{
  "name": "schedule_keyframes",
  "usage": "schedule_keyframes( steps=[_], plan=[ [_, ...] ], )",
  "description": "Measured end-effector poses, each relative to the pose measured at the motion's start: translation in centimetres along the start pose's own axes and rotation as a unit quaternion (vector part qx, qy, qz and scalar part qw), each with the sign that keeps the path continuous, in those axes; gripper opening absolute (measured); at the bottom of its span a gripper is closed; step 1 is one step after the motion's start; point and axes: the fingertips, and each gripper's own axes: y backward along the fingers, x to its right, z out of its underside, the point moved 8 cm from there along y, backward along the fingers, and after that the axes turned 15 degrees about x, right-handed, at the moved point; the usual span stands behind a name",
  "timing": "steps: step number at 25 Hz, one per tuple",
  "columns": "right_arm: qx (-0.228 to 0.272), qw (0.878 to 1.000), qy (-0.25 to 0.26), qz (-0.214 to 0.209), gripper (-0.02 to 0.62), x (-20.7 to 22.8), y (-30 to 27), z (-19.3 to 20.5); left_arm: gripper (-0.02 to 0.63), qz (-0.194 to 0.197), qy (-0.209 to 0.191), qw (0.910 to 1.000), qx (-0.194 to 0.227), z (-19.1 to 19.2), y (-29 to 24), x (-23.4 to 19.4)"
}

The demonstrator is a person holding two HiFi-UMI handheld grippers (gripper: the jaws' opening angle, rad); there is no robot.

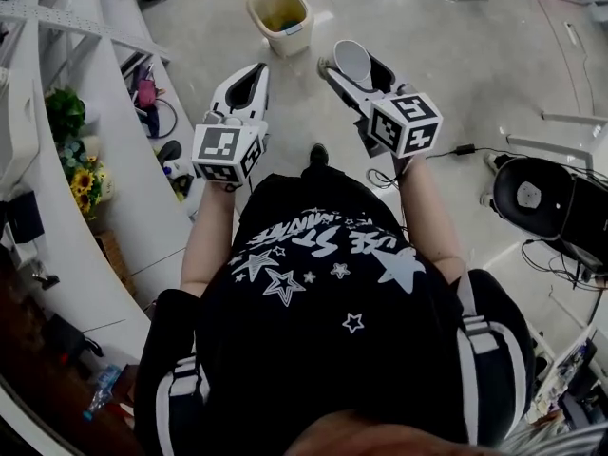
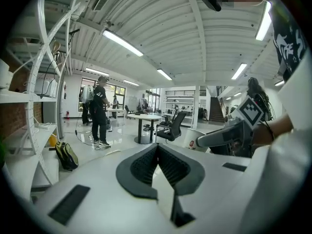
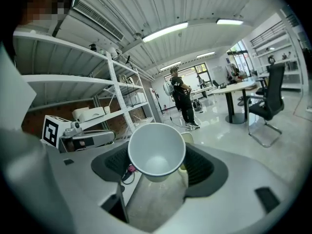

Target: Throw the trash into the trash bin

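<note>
A cream trash bin (image 1: pixel 282 17) with its lid flipped up stands on the floor ahead of me. My right gripper (image 1: pixel 353 65) is shut on a white paper cup (image 1: pixel 353 62). In the right gripper view the cup (image 3: pixel 156 152) lies on its side between the pads, with its mouth toward the camera. My left gripper (image 1: pixel 249 82) is beside it at about the same height. Its jaws meet at the tips with nothing between them (image 2: pixel 157 149). The left gripper view shows the cup (image 2: pixel 196 139) and the right gripper (image 2: pixel 229 133) off to the right.
White shelving (image 1: pixel 66 84) with flowers (image 1: pixel 81 174) runs along the left. A black office chair (image 1: pixel 541 198) and cables (image 1: pixel 456 152) are at the right. Farther off are a standing person (image 2: pixel 100 112), a round table (image 2: pixel 144 123) and a backpack (image 2: pixel 66 155).
</note>
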Motion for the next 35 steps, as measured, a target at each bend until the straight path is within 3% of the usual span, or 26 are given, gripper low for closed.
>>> schedule_keyframes(
  steps=[9, 19, 26, 31, 35],
  plan=[
    [-0.012, 1.0, -0.013, 0.001, 0.341, 2.7, -2.8, -0.2, 0.011, -0.001, -0.005, 1.0, -0.005, 0.0, -3.5, -1.7],
    [-0.011, 0.998, -0.013, 0.057, 0.341, 5.8, -7.9, -1.8, 0.011, 0.043, 0.016, 0.9989, -0.012, 1.4, -10.5, -7.0],
    [-0.034, 0.995, -0.03, 0.085, 0.341, 7.6, -14.9, -1.9, 0.011, 0.075, 0.037, 0.9963, -0.021, 2.6, -15.5, -12.9],
    [-0.048, 0.992, -0.028, 0.11, 0.341, 8.0, -21.1, -2.4, 0.011, 0.067, 0.068, 0.9949, -0.032, 3.2, -18.4, -19.7],
    [-0.056, 0.989, -0.034, 0.135, 0.341, 8.4, -25.3, -2.4, 0.011, 0.093, 0.068, 0.9922, -0.047, 3.7, -20.9, -23.8]
  ],
)
